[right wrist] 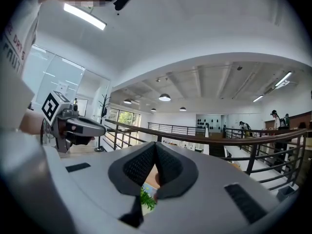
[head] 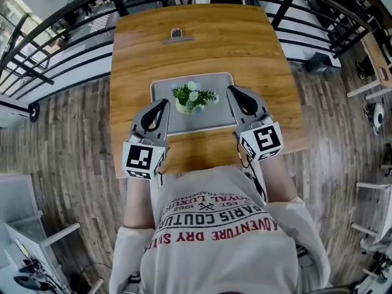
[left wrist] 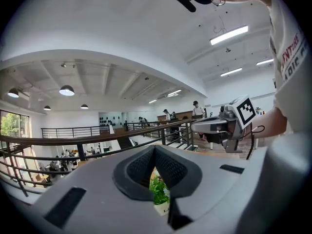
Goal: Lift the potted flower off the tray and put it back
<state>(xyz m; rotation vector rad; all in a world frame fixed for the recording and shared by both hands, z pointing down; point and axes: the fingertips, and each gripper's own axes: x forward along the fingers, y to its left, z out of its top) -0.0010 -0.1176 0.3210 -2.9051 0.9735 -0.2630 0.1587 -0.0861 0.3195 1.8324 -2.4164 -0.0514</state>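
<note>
A small potted flower (head: pixel 193 97), green leaves and pale blooms in a white pot, stands in the middle of the grey tray (head: pixel 160 87) on the wooden table (head: pixel 202 48). My left gripper (head: pixel 165 103) hovers over the tray's near left part, beside the plant and apart from it, its jaws shut on nothing. My right gripper (head: pixel 232 90) hangs at the tray's right edge, also shut and empty. In the left gripper view the closed tips (left wrist: pixel 154 147) leave a slit below them that shows the flower (left wrist: pixel 159 191). The right gripper view gives the same: tips together (right wrist: pixel 156 144), leaves (right wrist: pixel 146 199) beneath.
A small metal clip-like object (head: pixel 176 37) lies near the table's far edge. Dark railings (head: pixel 55 23) run behind and beside the table, over a wood-plank floor. Each gripper view shows the other gripper (left wrist: pixel 214 126) (right wrist: pixel 83 127) level with it.
</note>
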